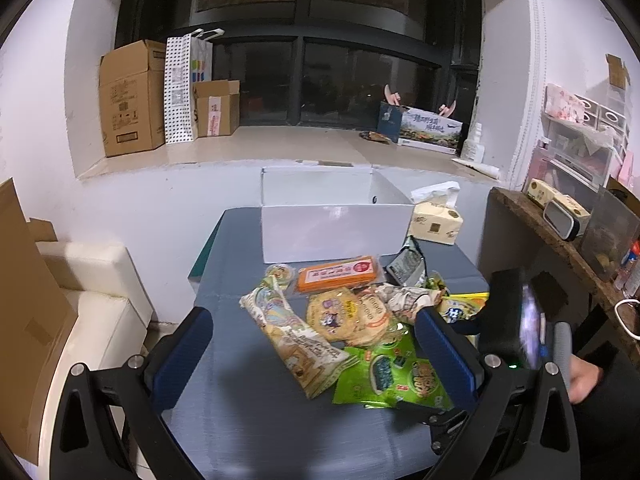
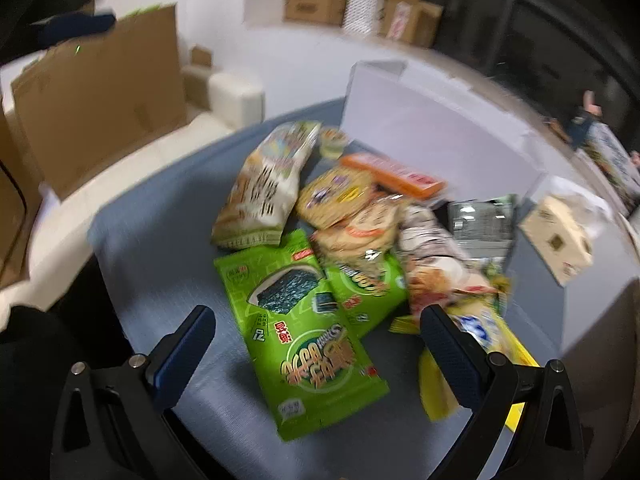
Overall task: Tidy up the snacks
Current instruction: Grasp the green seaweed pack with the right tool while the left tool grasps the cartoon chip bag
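A heap of snack packets lies on the grey-blue table (image 1: 240, 400) in front of a white open box (image 1: 332, 236). In it are a long cream bag (image 1: 292, 338), round cracker packs (image 1: 344, 316), an orange pack (image 1: 340, 274) and green seaweed packets (image 1: 392, 376). My left gripper (image 1: 316, 344) hovers open over the heap, holding nothing. In the blurred right wrist view, my right gripper (image 2: 320, 344) stands open above a green seaweed packet (image 2: 296, 332). A yellow packet (image 2: 492, 344) lies under its right finger. The white box (image 2: 432, 132) stands behind.
A tissue pack (image 1: 436, 222) sits right of the box. A cream sofa (image 1: 96, 312) and flat cardboard (image 1: 28, 300) stand to the left. A wooden shelf (image 1: 560, 240) with clutter is on the right, and boxes (image 1: 132, 96) line the window ledge. A person's hand (image 1: 584, 376) shows at right.
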Available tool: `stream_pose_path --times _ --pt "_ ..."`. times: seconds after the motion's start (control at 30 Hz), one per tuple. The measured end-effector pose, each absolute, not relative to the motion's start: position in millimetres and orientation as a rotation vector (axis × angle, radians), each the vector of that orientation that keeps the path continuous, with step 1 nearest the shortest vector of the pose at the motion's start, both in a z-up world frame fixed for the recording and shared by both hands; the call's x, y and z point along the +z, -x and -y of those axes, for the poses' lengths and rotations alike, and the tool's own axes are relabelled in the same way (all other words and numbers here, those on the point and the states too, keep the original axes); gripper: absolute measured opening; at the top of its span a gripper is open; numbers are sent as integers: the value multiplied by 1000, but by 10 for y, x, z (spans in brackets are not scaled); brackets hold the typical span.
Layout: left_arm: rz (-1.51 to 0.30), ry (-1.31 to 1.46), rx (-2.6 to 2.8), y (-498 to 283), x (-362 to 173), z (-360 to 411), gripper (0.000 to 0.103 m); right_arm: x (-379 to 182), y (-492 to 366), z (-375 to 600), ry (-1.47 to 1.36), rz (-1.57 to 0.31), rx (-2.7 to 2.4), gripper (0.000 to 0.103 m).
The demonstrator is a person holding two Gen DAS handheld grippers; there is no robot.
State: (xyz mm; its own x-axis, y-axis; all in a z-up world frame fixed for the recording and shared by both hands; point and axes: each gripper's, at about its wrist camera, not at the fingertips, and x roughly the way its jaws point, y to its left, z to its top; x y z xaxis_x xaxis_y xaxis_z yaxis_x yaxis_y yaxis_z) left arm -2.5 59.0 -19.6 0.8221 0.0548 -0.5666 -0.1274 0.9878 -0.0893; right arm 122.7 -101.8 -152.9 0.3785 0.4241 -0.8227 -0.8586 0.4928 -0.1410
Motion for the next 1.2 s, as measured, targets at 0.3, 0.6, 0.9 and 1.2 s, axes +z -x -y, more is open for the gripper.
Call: stream_pose_path --times 0.3,0.6,0.9,1.2 --pt "-628 143 119 -6 -325 -721 103 -1988 -1322 875 712 -930 941 78" --pt "-651 212 124 -62 -426 -842 103 -1677 -1270 1140 625 -863 964 76" --pt "-722 320 122 -433 -704 -974 103 -1022 -1064 1857 404 -709 833 75" --pt "-971 477 259 -1378 -1509 -1257 103 -581 -912 2239 225 -555 712 75"
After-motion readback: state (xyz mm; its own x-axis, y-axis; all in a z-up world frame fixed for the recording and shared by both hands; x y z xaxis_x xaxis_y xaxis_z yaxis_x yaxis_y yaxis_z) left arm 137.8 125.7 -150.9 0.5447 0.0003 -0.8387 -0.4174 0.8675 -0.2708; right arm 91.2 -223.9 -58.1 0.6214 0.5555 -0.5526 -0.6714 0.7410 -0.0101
